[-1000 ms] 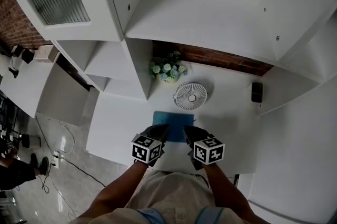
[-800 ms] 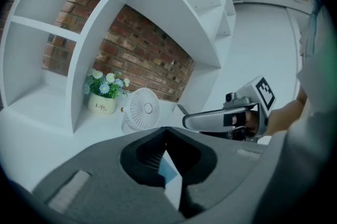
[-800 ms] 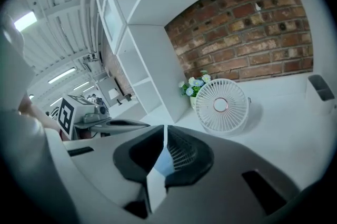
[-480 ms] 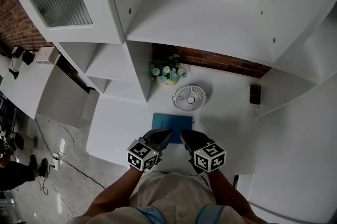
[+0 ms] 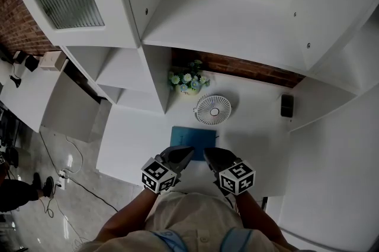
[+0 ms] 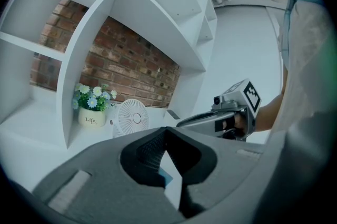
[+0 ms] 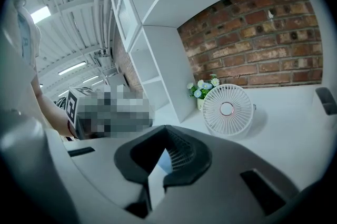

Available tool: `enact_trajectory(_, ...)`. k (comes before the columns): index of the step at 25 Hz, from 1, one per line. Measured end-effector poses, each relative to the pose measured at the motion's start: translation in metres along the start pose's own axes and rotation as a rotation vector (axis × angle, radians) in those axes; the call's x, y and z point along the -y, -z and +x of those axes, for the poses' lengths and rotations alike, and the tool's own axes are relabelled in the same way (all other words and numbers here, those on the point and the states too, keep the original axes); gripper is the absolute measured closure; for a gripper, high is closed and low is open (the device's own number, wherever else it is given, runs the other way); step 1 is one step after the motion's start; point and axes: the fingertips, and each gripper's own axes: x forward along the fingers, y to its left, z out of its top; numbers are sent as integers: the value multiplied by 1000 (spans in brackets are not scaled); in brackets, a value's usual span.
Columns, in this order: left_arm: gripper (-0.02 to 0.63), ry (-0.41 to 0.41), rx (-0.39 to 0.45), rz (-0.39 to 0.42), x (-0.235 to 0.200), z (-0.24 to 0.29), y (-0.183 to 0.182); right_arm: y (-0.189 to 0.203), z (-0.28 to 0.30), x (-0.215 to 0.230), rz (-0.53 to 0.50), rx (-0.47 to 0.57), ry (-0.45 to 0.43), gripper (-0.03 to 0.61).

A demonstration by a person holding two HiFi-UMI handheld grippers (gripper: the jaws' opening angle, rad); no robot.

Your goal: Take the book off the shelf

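A blue book [image 5: 193,138] lies flat on the white desk [image 5: 133,141], in front of the small fan. Both grippers hover side by side over its near edge, apart from it. My left gripper [image 5: 185,154] is shut with nothing between its pads; a sliver of the blue book [image 6: 165,179] shows below its closed jaws [image 6: 167,139]. My right gripper [image 5: 209,155] has just closed fully and is also empty, and the book [image 7: 164,162] is glimpsed under its jaws [image 7: 166,140]. The shelf compartments [image 5: 237,26] above hold no book.
A white desk fan [image 5: 214,109] and a pot of flowers [image 5: 189,80] stand behind the book against the brick wall. A small black device [image 5: 286,105] lies at the right. Shelf uprights [image 5: 157,76] flank the desk on the left, and a side wall rises on the right.
Both grippers have drawn back toward me and risen a little, uncovering more of the book. The book has stayed flat on the desk.
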Motion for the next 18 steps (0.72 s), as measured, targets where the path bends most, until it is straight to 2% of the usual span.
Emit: enact_trajectory(18,604,-9,-3,-7,-1,-1,3,1,-1,-2,-23,-10,-13,563)
